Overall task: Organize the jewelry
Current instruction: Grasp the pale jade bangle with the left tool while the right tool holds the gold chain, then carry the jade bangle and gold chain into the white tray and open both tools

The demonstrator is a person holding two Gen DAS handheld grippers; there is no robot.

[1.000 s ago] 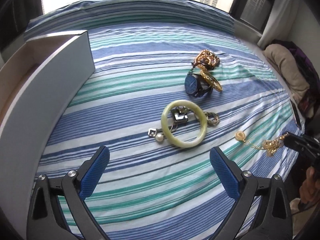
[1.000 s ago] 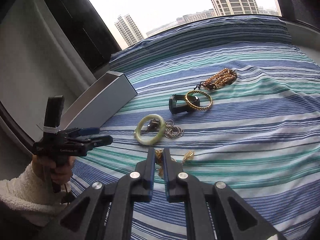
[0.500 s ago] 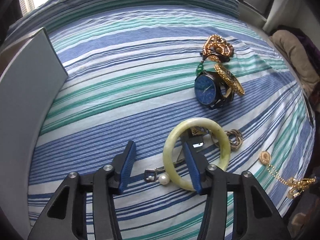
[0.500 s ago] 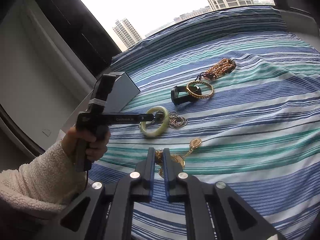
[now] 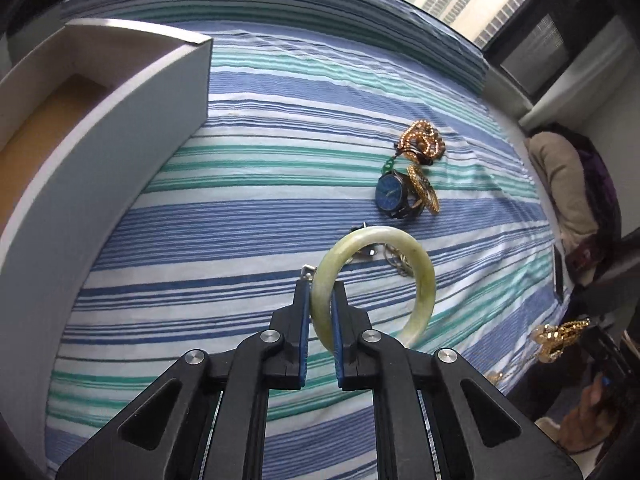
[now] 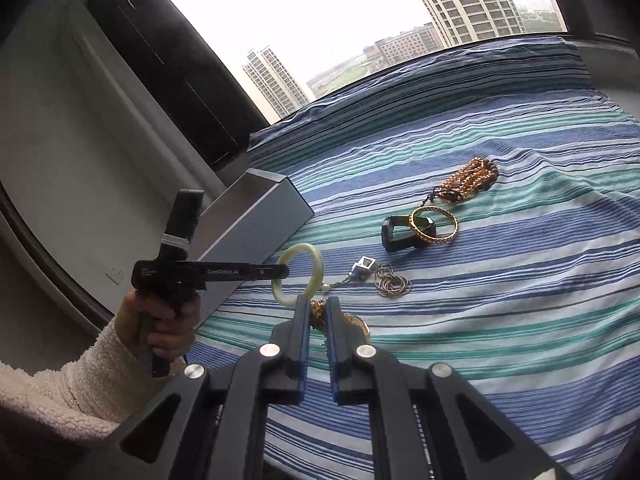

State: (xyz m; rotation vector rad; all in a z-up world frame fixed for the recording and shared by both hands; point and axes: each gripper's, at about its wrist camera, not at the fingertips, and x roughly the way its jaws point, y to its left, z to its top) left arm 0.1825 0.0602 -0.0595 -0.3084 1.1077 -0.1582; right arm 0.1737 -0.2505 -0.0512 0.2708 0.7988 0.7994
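My left gripper [image 5: 320, 292] is shut on the pale green jade bangle [image 5: 420, 276] and holds it above the striped bedspread; it shows from the side in the right wrist view [image 6: 298, 276]. My right gripper [image 6: 318, 312] is shut on a gold chain necklace [image 6: 320, 314], seen at the right edge of the left wrist view [image 5: 556, 336]. On the bed lie a blue-faced watch [image 5: 390, 194], a gold bangle [image 5: 424, 190], a gold bead bracelet [image 5: 422, 140], thin rings [image 6: 394, 284] and a small silver pendant [image 6: 362, 268].
An open white box [image 5: 120, 148] with a tan inside stands at the left of the bed, also in the right wrist view [image 6: 256, 224]. A pile of clothes [image 5: 568, 184] lies at the right. A window is behind the bed.
My left gripper has closed on the jade bangle and lifted it off the bed toward the box side. My right gripper has stayed shut on the gold chain, lifted slightly.
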